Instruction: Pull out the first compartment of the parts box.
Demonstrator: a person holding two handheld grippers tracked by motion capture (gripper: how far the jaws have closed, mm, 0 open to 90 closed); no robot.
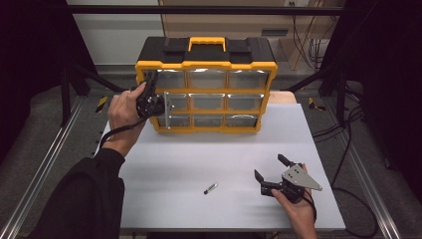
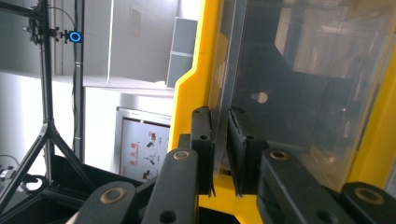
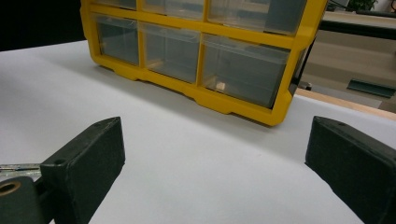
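A yellow and black organizer (image 1: 205,64) with clear drawers stands upright at the back of the white table (image 1: 199,159). My left gripper (image 1: 160,105) is at its left side, shut on the thin clear front edge of a left-column drawer (image 1: 170,110). In the left gripper view the jaws (image 2: 220,116) pinch that clear plastic edge (image 2: 229,70) next to the yellow frame (image 2: 191,88). My right gripper (image 1: 268,165) hovers low over the table's front right, open and holding nothing; its view (image 3: 215,135) faces the organizer (image 3: 205,93).
A small dark and silver bit (image 1: 210,188) lies on the table, front centre, left of my right gripper. A small tan piece (image 3: 220,85) sits inside a bottom drawer. A tripod (image 2: 44,135) stands off to the side.
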